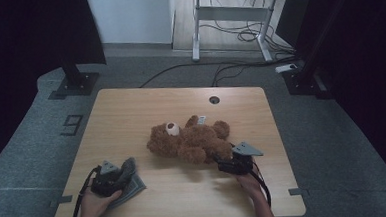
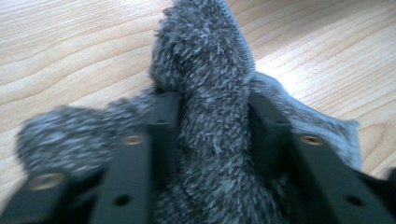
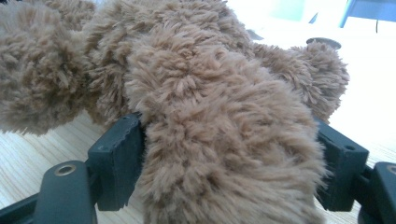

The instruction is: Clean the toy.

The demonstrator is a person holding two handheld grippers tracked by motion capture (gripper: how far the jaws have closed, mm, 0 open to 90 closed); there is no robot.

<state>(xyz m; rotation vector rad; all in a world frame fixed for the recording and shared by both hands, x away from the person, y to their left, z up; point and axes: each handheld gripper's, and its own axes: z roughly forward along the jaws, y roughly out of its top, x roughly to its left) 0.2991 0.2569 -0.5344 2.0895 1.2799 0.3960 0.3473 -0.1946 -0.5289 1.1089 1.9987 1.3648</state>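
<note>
Two grips: left gripper [image 2: 210,135] pinches fuzzy grey cloth [image 2: 205,60]; right gripper [image 3: 229,158] clamps shaggy brown bear [image 3: 210,102] beside it on the wood-grain worktop [image 1: 185,189].

You have the teddy bear [image 1: 190,139] lying near the middle of the table [image 1: 145,103]. Left of the teddy bear and nearer you, the fuzzy cloth [image 1: 130,184] lies on the table at your left gripper [image 1: 115,176]. Your right gripper [image 1: 223,163] sits at the teddy bear's near right side.
</note>
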